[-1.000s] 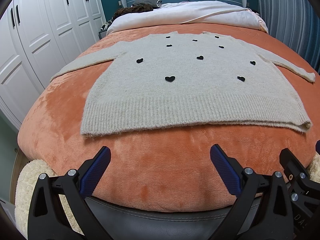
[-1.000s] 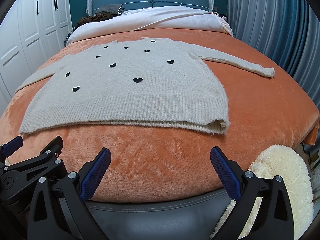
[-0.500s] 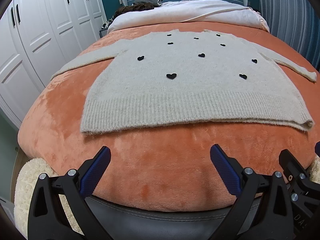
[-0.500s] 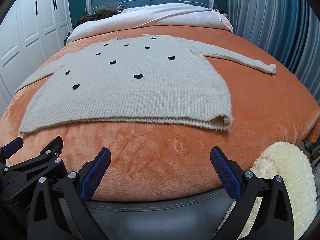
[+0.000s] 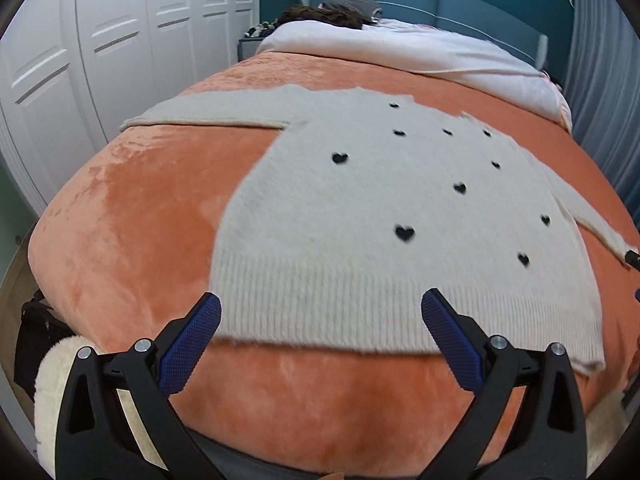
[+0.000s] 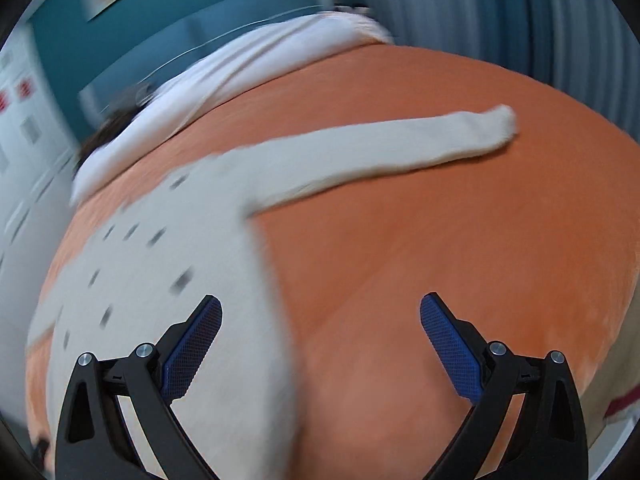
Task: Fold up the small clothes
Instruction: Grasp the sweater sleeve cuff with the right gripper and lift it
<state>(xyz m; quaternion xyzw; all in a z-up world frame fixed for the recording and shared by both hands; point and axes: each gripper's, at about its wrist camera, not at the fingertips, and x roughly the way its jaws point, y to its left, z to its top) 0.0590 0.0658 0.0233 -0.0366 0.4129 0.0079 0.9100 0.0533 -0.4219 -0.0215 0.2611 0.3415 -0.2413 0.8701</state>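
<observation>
A cream knitted sweater [image 5: 360,208] with small black hearts lies flat, front up, on the orange bedspread [image 5: 140,216], both sleeves spread out. My left gripper [image 5: 320,340] is open and empty, just above the ribbed hem near its left corner. My right gripper [image 6: 320,340] is open and empty over the sweater's right side edge [image 6: 256,320]; the right sleeve [image 6: 380,148] stretches away to the upper right. The right wrist view is blurred by motion.
A white duvet [image 5: 420,52] and a blue headboard [image 5: 440,4] lie at the far end of the bed. White wardrobe doors [image 5: 100,40] stand to the left, grey-blue curtains [image 6: 520,12] to the right. A fluffy cream cushion [image 5: 52,392] sits below the bed's near left edge.
Both grippers have moved forward over the bed. The left now hangs over the hem; the right has swung right and tilted, over the sweater's right edge towards the sleeve.
</observation>
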